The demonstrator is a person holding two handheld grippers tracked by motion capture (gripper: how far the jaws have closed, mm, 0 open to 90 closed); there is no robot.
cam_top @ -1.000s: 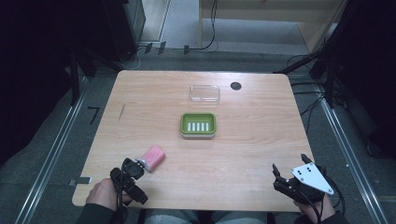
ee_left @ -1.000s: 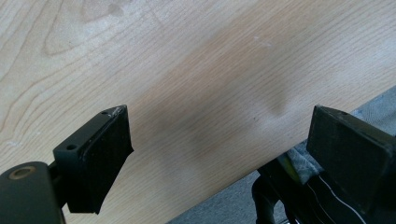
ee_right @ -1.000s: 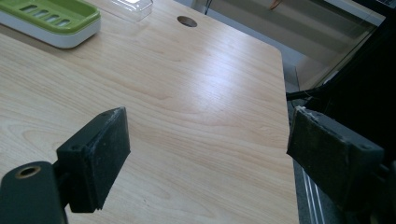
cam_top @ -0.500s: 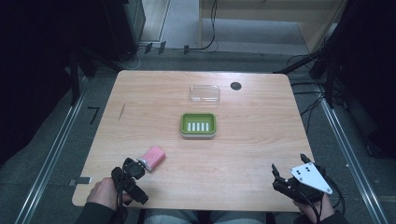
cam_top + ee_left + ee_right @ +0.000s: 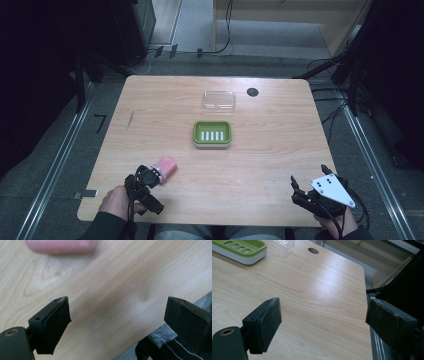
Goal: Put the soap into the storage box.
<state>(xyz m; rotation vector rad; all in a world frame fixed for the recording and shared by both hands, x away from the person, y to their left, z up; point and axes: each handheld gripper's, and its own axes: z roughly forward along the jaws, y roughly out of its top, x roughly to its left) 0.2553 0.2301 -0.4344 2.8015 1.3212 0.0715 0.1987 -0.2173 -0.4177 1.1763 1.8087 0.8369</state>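
In the high view, the left gripper (image 5: 150,176) sits at the lower left of the frame, over the near edge of the pale wooden table (image 5: 150,115), held by the person's left hand (image 5: 116,201). Just beside its tip lies a pink rounded soap bar (image 5: 166,165). In the left gripper view its two black jaws stand spread wide over bare wood, nothing between them, and the pink soap bar (image 5: 60,245) lies blurred at the upper left of that frame, apart from the jaws.

At the centre of the high view rests a green rectangular soap dish with white slots (image 5: 212,134); above it, toward the far edge, lies a clear plastic lid (image 5: 219,100), and just to its right a round black hole in the tabletop (image 5: 252,92).

At the lower right, the right gripper (image 5: 308,182), topped by a grey three-cornered plate, is also spread open, as the right gripper view shows, with the green dish (image 5: 239,250) at that frame's upper left.
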